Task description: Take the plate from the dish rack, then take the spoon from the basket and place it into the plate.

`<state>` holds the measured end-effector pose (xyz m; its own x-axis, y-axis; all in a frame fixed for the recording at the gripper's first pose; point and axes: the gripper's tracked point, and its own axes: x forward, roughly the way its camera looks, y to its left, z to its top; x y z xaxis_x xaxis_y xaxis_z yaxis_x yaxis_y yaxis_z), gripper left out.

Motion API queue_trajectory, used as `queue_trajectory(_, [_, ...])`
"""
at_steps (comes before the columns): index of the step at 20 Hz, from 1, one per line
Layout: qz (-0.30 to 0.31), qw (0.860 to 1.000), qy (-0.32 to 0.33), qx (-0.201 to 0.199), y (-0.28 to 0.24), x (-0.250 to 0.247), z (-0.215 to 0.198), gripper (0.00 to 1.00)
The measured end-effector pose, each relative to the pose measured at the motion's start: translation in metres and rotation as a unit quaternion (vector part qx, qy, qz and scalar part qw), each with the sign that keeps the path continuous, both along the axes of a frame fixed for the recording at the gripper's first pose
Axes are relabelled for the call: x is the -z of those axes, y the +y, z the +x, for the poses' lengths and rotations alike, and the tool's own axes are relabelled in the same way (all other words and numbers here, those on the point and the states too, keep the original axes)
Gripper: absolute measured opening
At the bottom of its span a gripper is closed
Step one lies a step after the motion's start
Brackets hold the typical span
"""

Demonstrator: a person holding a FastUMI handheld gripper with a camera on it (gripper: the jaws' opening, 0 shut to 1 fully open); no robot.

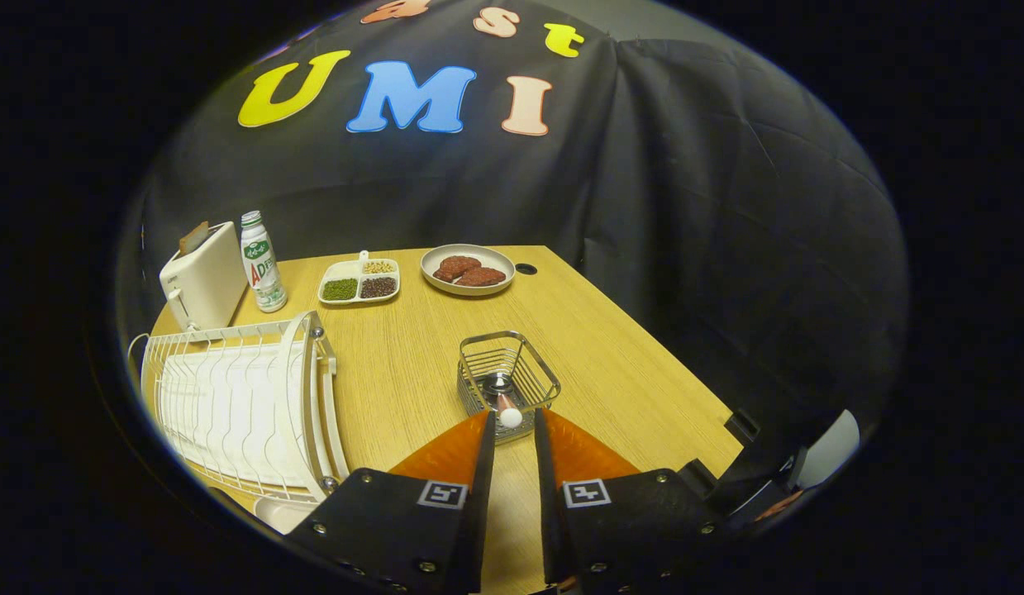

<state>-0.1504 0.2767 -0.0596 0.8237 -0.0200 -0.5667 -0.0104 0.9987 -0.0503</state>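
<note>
The hand-held gripper (512,426) hangs narrowly parted, empty, at the spoon (508,411) standing in the wire basket (508,376); closing off-centre could tip the light basket.

**Figure 1. Printed marks and signs on the tabletop objects and on the gripper.**
We find little legible writing here. The bottle (262,263) beside the toaster (204,281) carries a white label with green and red print, too small for us to make out with certainty. Each half of the gripper (512,418) bears one square black-and-white coded marker, the left marker (442,494) and the right marker (586,492); these show a blocky pattern and no letters or numbers. We note that the fingers stand slightly apart, with the pale handle end of the spoon (510,416) in the gap at their tips, at the near rim of the wire basket (478,376).
</note>
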Motion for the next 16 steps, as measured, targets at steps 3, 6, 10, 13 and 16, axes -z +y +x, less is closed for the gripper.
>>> queue_trajectory(3, [-0.001,1.000,0.000,0.006,-0.002,0.001,0.008,0.28])
queue_trajectory(6, [-0.002,1.000,-0.002,0.005,-0.002,0.001,0.013,0.28])
queue_trajectory(10, [-0.008,1.000,0.001,0.003,-0.002,0.003,0.018,0.28])
queue_trajectory(13, [-0.007,1.000,0.000,-0.009,0.002,0.002,0.021,0.15])
queue_trajectory(16, [-0.020,1.000,0.003,-0.004,-0.001,0.005,0.022,0.15])
